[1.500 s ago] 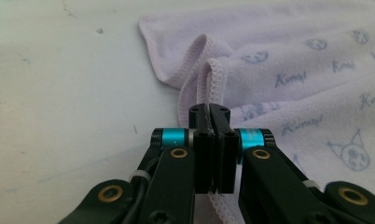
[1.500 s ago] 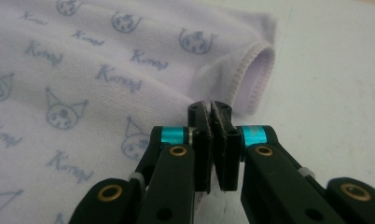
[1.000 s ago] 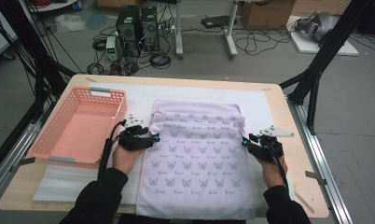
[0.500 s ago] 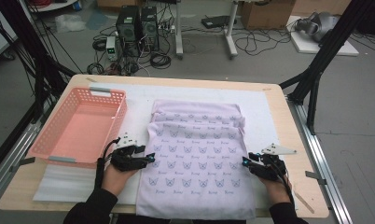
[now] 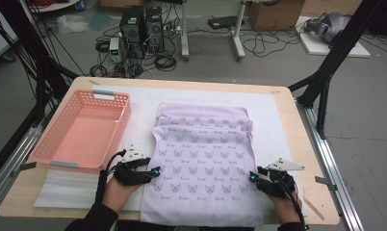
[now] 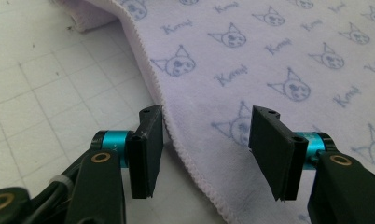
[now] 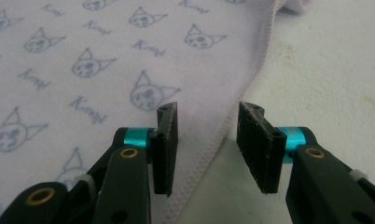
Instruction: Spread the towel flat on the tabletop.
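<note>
While the lilac cat-print cloth (image 5: 203,163) lies flat across the lower middle of the worktop (image 5: 297,134), each hand comes in from the bottom edge, wrist low. The left gripper (image 5: 155,172) straddles the cloth's left hem, jaws spread, nothing pinched. The right gripper (image 5: 251,177) straddles the right hem; its jaws have just been opening, hem loose between them. Bare white mat (image 5: 278,120) flanks both hems; the pink basket (image 5: 83,130) sits at left.

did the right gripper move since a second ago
Yes. In the high view the right gripper has slid along the lilac towel's right edge toward the table's near edge. Its jaws have just been opening and straddle the hem.
</note>
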Demonstrator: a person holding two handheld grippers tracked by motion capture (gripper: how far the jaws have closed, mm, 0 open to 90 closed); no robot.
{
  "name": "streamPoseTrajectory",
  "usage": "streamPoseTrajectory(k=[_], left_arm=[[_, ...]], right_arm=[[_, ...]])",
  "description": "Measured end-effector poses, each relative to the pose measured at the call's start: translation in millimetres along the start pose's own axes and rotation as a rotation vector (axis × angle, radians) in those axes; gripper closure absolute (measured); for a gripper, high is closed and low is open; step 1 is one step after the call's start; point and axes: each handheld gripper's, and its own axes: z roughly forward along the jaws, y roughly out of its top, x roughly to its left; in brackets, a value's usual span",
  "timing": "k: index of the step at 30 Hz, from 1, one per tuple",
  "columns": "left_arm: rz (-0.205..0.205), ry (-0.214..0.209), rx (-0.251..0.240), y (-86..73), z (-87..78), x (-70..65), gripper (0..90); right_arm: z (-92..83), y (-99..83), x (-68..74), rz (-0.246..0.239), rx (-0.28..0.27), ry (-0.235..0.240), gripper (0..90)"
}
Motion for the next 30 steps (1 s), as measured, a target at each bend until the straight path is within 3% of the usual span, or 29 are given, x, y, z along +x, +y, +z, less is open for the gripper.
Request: streamPoseTrajectory(k=[3, 8, 10, 11, 12, 15, 21, 25, 28, 30], left_arm=[[0.014, 0.013, 0.006, -1.6, -1.5, -3.1, 45.5], [0.026, 0.041, 0.02, -4.0, -6.9, -5.3, 60.3], [0.036, 0.01, 0.032, -4.4, -9.6, -4.1, 70.5], [0.031, -0.032, 0.038, -4.9, -10.3, -2.1, 80.5], [0.029, -0.037, 0.037, -5.2, -10.6, -1.5, 86.3], [0.024, -0.038, 0.042, -4.9, -11.2, -1.3, 87.1], [-0.023, -0.067, 0.047, -9.2, -18.4, -0.9, 87.4], [-0.032, -0.087, 0.051, -15.2, -26.5, -3.5, 87.5], [-0.022, -0.085, 0.052, -16.9, -30.9, -5.5, 87.5], [-0.034, -0.072, 0.027, -17.2, -32.8, -5.4, 87.3]], right_arm=[[-3.0, -2.5, 1.4, -0.007, 0.003, -0.007, 56.6], [-4.3, -3.2, 4.9, -0.012, 0.01, -0.007, 61.6], [-4.5, -2.7, 5.5, -0.01, 0.016, 0.004, 67.6], [-4.3, -2.3, 5.9, -0.013, 0.018, 0.006, 70.8], [-4.0, -2.0, 6.1, -0.017, 0.02, 0.016, 76.4], [-3.7, -1.5, 8.0, -0.02, 0.027, 0.041, 85.7], [-6.0, -2.4, 7.9, 0.007, 0.029, 0.052, 86.9], [-11.7, -4.9, 9.8, -0.002, 0.043, 0.064, 86.9], [-17.3, -8.5, 12.0, -0.01, 0.053, 0.07, 87.1], [-20.2, -10.3, 11.6, -0.011, 0.046, 0.064, 86.9]])
